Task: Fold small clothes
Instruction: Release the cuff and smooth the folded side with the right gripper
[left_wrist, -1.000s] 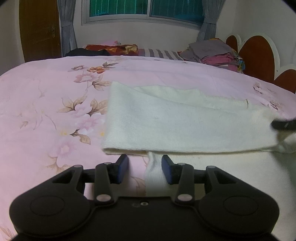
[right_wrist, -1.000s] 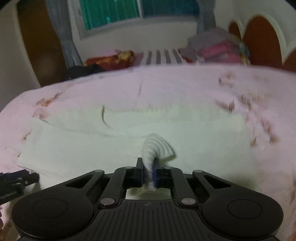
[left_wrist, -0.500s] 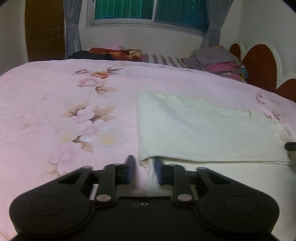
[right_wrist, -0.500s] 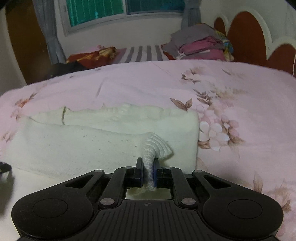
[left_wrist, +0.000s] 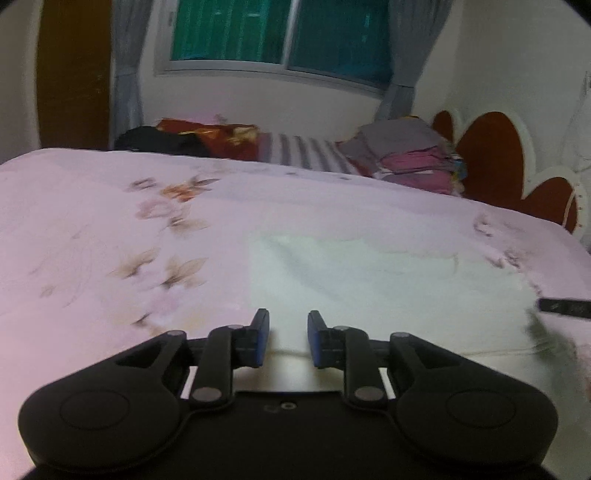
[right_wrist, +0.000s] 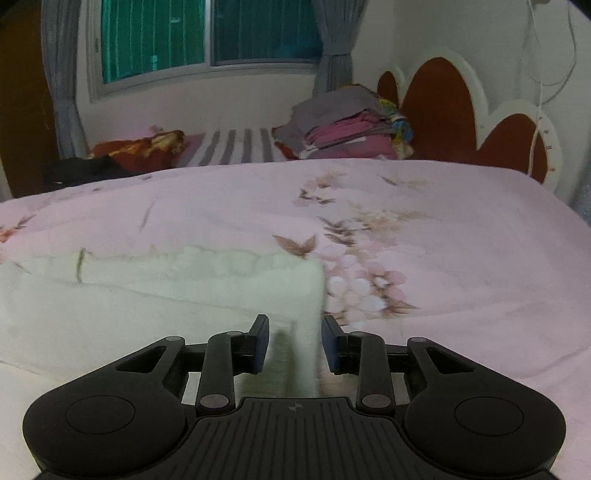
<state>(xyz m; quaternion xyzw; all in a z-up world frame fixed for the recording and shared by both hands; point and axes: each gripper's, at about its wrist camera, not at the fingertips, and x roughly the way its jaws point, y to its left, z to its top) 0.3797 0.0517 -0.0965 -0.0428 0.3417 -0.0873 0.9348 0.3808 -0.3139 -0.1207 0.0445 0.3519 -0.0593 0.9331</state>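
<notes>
Here, the left gripper (left_wrist: 287, 338) and right gripper (right_wrist: 295, 343), fingers spread and gripping nothing, hover over a folded cream garment (right_wrist: 166, 295) on the pink floral bedspread (right_wrist: 443, 229).

Fuzzy cream cloth garment (right_wrist: 159, 295) on smooth floral cotton bedspread (right_wrist: 443, 236); matt black plastic tongs (right_wrist: 295, 341).

No words, brand names, numbers or signs can be read in either view. The only mark of any kind is a small round emblem, split into quarters, moulded into the ribbed black housing of the right gripper (right_wrist: 294, 347) at the lower centre of the right wrist view; it carries no letters. The bedsheet (right_wrist: 424, 229) bears a printed flower and leaf pattern, no writing. The folded stack of clothes (right_wrist: 354, 133) in the upper right is too small and soft-focused to show any label.
</notes>
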